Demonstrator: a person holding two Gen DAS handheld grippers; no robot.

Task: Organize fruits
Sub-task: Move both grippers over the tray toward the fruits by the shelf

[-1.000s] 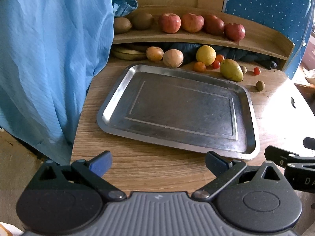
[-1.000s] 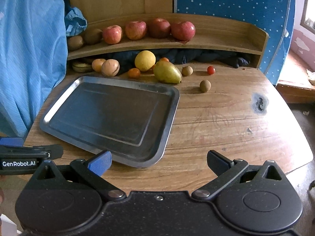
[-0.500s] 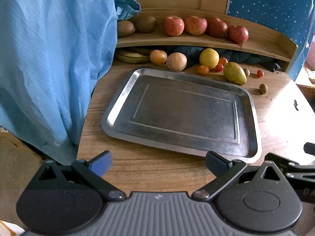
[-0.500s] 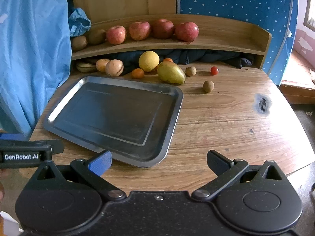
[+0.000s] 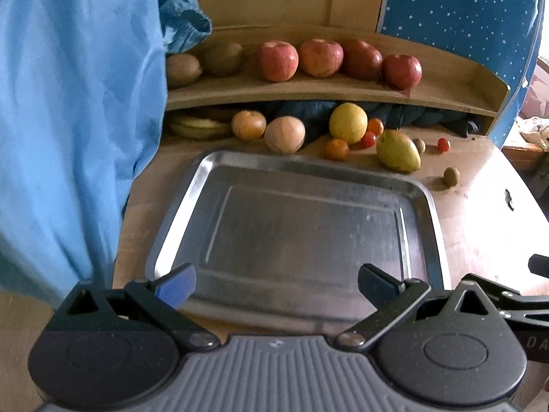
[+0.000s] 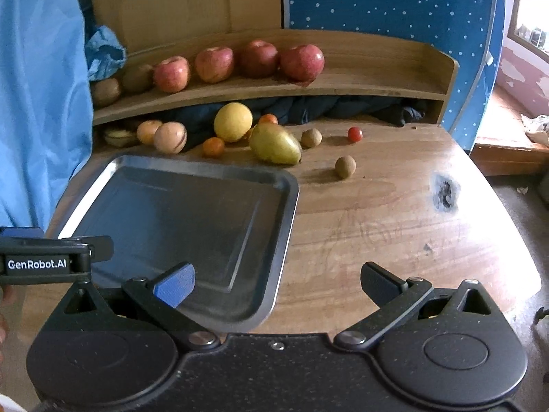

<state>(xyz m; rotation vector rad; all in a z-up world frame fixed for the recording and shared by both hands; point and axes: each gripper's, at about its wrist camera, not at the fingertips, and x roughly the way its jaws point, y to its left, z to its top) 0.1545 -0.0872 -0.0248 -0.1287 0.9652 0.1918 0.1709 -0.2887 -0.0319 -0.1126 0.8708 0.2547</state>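
Right wrist view: left gripper (image 6: pixel 51 263) side label reads "GenRobot.AI".

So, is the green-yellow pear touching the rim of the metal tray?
Apart. In the right wrist view, a strip of bare wooden table separates the green-yellow pear from the metal tray rim.

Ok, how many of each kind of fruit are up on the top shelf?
Red apples: 4
Brown kiwis: 2
Total: 6
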